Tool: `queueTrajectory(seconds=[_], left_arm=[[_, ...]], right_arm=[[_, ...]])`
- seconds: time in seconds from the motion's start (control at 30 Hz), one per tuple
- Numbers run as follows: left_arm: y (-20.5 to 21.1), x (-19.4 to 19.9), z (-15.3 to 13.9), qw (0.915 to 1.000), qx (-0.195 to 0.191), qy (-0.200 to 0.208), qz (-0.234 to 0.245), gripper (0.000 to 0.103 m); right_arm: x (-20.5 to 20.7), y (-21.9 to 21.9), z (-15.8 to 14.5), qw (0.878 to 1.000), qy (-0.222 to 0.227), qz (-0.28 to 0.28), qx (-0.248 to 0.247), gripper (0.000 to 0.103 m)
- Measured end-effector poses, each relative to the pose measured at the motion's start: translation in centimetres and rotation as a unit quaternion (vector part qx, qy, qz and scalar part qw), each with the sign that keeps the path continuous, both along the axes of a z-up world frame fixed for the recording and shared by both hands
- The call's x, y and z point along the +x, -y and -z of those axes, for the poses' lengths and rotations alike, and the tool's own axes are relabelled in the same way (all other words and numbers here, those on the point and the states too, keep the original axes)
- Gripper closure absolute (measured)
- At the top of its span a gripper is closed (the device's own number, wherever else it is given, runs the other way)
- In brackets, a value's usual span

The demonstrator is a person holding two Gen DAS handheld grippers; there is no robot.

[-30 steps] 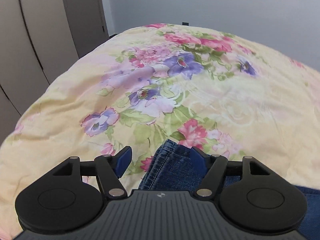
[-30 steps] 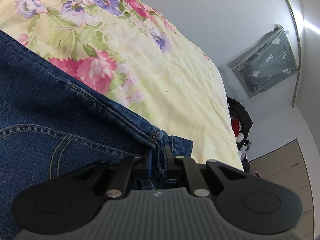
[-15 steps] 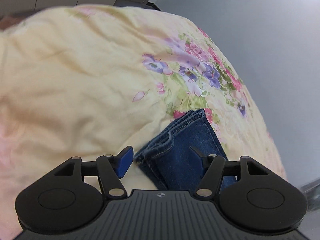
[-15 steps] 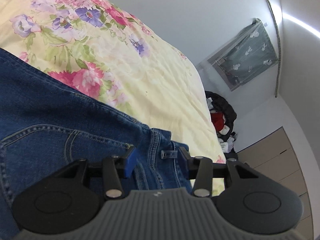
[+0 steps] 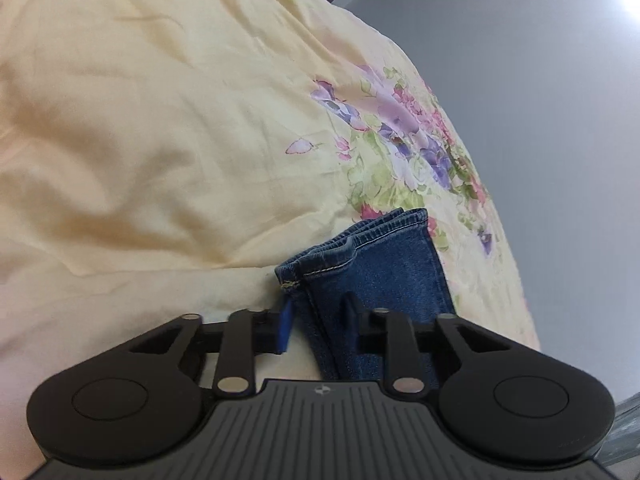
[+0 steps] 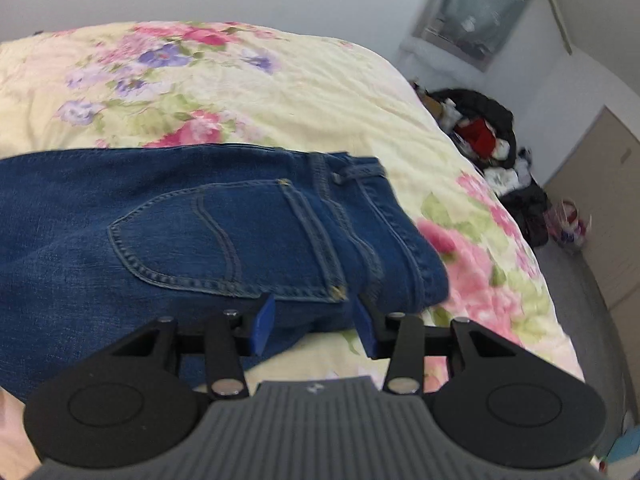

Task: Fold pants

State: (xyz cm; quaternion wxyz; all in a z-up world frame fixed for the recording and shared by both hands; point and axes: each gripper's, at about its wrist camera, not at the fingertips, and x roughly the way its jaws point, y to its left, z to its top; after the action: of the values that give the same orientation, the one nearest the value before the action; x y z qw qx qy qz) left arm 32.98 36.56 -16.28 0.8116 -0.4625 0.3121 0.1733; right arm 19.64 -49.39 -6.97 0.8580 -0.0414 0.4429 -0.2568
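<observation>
Two folds at most look done from where I sit: the dark blue denim pants (image 5: 372,264) lie on the pale yellow flower-printed bed cover (image 5: 160,140) doubled lengthwise, leg on leg, both hems stacked at the far end. I judge the crosswise folds remain.

On my left, the left gripper (image 5: 318,322) has its jaws closing on the stacked leg edge near the hems, denim between the blue pads (image 5: 285,326) and seemingly pinched.

On my right, the right gripper (image 6: 314,322) has its jaws standing apart, hovering at the waistband end with nothing clamped. There the pants show a back pocket (image 6: 224,236) with pale stitching, a belt loop, and thick layered edges, slightly blurred.
</observation>
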Motion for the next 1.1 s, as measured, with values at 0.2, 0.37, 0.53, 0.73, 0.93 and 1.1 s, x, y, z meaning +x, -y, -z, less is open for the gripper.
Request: queueTrajectory(seconds=[0.2, 0.37, 0.53, 0.73, 0.93, 1.1], left_arm=[[1.1, -0.1, -4.4, 0.9947, 0.098, 0.008, 0.030, 0.097], [1.5, 0.7, -2.1, 0.9910, 0.122, -0.045, 0.032, 0.097], [1.8, 1.1, -1.5, 0.9885, 0.133, -0.062, 0.035, 0.097], [2.1, 1.6, -1.7, 0.9853, 0.148, -0.074, 0.045, 0.097], [2.5, 1.3, -3.2, 0.9857, 0.152, -0.063, 0.036, 0.097], [2.7, 0.2, -7.4, 0.9845, 0.170, -0.026, 0.037, 0.097]], right_arm=[[-2.6, 0.2, -0.6, 0.999, 0.006, 0.017, 0.037, 0.069], [-4.3, -2.5, 0.2, 0.992, 0.020, 0.002, 0.127, 0.069], [-6.0, -7.1, 2.5, 0.984, -0.013, -0.033, 0.174, 0.071], [-4.4, -11.5, 5.5, 0.983, -0.017, -0.082, 0.165, 0.071], [-2.3, -11.6, 7.0, 0.985, -0.024, -0.052, 0.165, 0.098], [-4.4, -11.0, 2.1, 0.984, 0.014, -0.067, 0.162, 0.101]])
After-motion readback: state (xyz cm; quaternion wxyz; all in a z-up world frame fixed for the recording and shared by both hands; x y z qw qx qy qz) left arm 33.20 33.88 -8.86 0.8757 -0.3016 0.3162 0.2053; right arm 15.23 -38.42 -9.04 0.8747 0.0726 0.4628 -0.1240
